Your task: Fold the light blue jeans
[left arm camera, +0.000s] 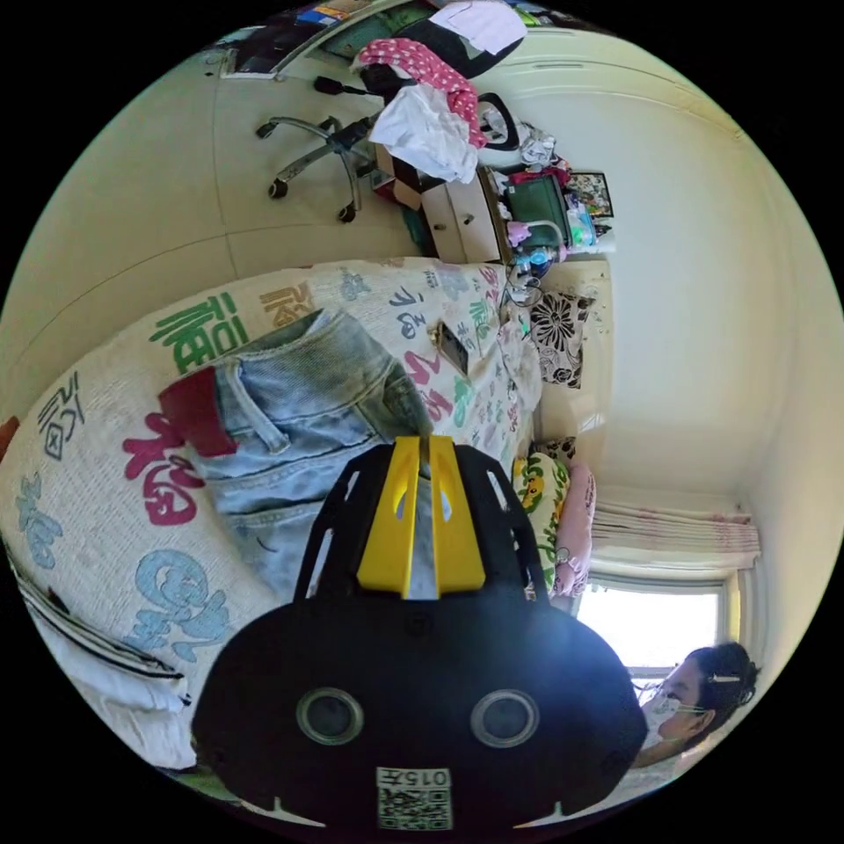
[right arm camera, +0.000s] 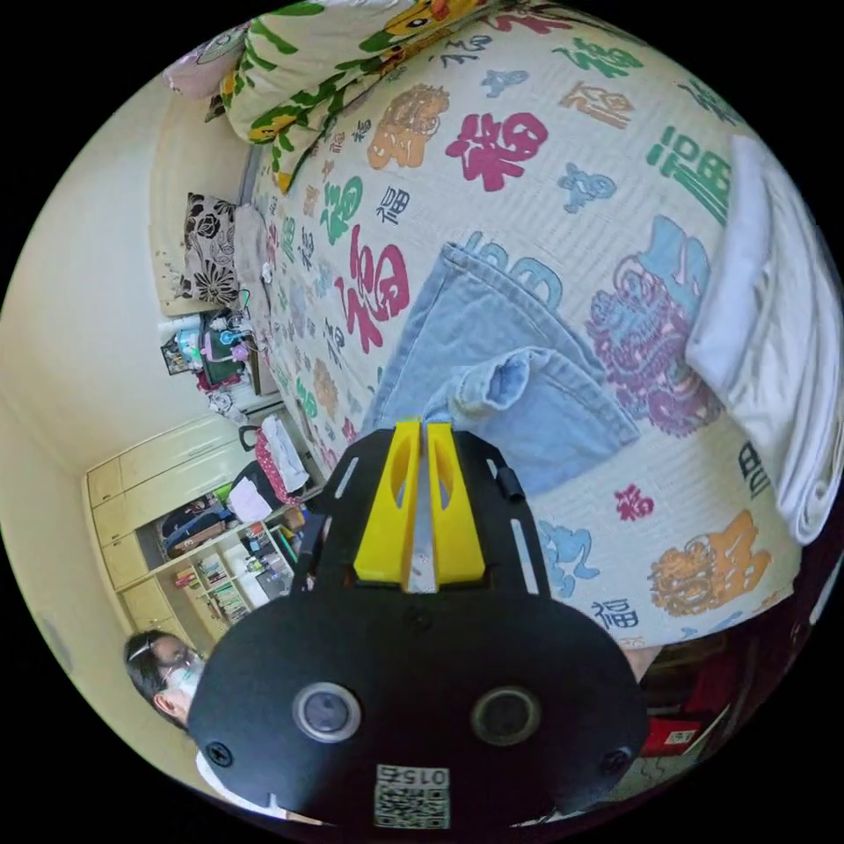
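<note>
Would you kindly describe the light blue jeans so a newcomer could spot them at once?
Find the bed's printed cover with large coloured characters. The light blue jeans lie on it, beside folded white bedding. They alone are faded denim, with a dark red patch at the waist.

Left gripper view: rolled sideways, close over the waist end of the light blue denim jeans [left arm camera: 299,413], facing along the white bedspread w/ coloured characters [left arm camera: 105,492]. Right gripper view: close above the hem end [right arm camera: 492,387]. Both share bedspread [right arm camera: 527,176] & jeans.
</note>
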A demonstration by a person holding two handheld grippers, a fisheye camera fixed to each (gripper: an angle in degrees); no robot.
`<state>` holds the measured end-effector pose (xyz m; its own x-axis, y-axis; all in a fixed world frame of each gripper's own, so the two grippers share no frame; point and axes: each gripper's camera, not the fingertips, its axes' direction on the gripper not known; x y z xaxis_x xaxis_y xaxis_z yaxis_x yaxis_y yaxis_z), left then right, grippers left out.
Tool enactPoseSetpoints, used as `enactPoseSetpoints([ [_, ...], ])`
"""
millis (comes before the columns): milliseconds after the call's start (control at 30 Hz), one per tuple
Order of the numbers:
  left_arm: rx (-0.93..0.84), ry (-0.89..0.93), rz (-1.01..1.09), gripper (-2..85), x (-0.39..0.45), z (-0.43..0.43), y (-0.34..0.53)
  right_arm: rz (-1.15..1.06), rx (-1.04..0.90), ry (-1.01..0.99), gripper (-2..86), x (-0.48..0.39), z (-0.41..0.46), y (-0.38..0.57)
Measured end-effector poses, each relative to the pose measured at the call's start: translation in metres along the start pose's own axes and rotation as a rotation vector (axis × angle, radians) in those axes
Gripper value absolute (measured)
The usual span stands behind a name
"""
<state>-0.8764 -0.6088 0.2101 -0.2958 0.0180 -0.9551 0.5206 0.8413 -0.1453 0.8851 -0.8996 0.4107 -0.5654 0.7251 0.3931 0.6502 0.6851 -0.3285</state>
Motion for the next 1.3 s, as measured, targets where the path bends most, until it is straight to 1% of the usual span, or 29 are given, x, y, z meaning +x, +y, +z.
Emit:
enactPoseSetpoints([
  [33, 0.005, -0.003, -0.012, -0.3, -0.001, 0.018, -0.011, 0.001, 0.006, 0.043, 0.1, -0.009, 0.014, -0.021],
  [100, 0.022, -0.017, -0.032, -0.3, -0.002, 0.042, -0.023, 0.026, 0.033, 0.065, 0.1, -0.019, 0.034, -0.046],
  [167, 0.042, -0.102, -0.026, -0.2, 0.0, 0.066, -0.033, 0.073, 0.071, 0.069, 0.1, -0.028, 0.056, -0.072],
  [367, 0.054, -0.217, 0.017, 0.2, 0.001, 0.084, -0.047, 0.065, 0.087, 0.124, 0.2, -0.051, 0.08, -0.11],
  [533, 0.048, -0.238, 0.044, 1.6, -0.007, 0.097, -0.049, 0.016, 0.074, 0.197, 2.8, -0.063, 0.09, -0.13],
  [633, 0.024, -0.186, 0.073, 5.0, -0.014, 0.101, -0.046, -0.005, 0.068, 0.188, 5.9, -0.061, 0.084, -0.133],
  [700, 0.072, -0.071, 0.157, 6.0, -0.013, 0.091, -0.038, -0.034, 0.156, 0.205, 6.3, -0.06, 0.065, -0.125],
  [733, 0.158, 0.023, 0.229, 6.2, -0.01, 0.076, -0.026, -0.076, 0.233, 0.185, 7.1, -0.057, 0.049, -0.115],
  [767, 0.21, 0.101, 0.247, 6.4, -0.011, 0.063, -0.015, -0.124, 0.264, 0.14, 8.4, -0.052, 0.034, -0.104],
  [833, 0.184, 0.154, 0.22, 6.7, -0.019, 0.05, 0.0, -0.148, 0.283, 0.088, 9.8, -0.037, 0.02, -0.085],
  [900, 0.16, 0.088, 0.21, 7.0, -0.031, 0.04, 0.019, -0.113, 0.256, 0.081, 11.5, -0.015, 0.016, -0.065],
  [933, 0.15, 0.012, 0.18, 7.4, -0.042, 0.036, 0.031, -0.076, 0.253, 0.082, 12.2, 0.003, 0.016, -0.053],
  [1000, 0.153, -0.082, 0.11, 9.7, -0.065, 0.033, 0.049, -0.017, 0.24, 0.068, 13.0, 0.03, 0.022, -0.038],
  [1033, 0.179, -0.126, 0.038, 12.0, -0.081, 0.031, 0.06, 0.003, 0.222, 0.056, 13.4, 0.044, 0.029, -0.032],
  [1067, 0.208, -0.13, -0.018, 13.4, -0.096, 0.032, 0.07, 0.017, 0.21, 0.025, 13.7, 0.054, 0.036, -0.029],
  [1100, 0.218, -0.13, -0.033, 13.6, -0.102, 0.033, 0.075, 0.019, 0.216, 0.001, 13.7, 0.058, 0.039, -0.028],
  [1167, 0.235, -0.185, -0.049, 14.0, -0.118, 0.04, 0.088, 0.017, 0.227, -0.107, 13.7, 0.066, 0.05, -0.03],
  [1233, 0.231, -0.189, -0.05, 14.1, -0.127, 0.049, 0.094, 0.031, 0.223, -0.135, 13.6, 0.068, 0.057, -0.037],
  [1300, 0.236, -0.146, -0.041, 14.4, -0.133, 0.059, 0.096, 0.053, 0.221, -0.113, 13.2, 0.072, 0.063, -0.046],
])
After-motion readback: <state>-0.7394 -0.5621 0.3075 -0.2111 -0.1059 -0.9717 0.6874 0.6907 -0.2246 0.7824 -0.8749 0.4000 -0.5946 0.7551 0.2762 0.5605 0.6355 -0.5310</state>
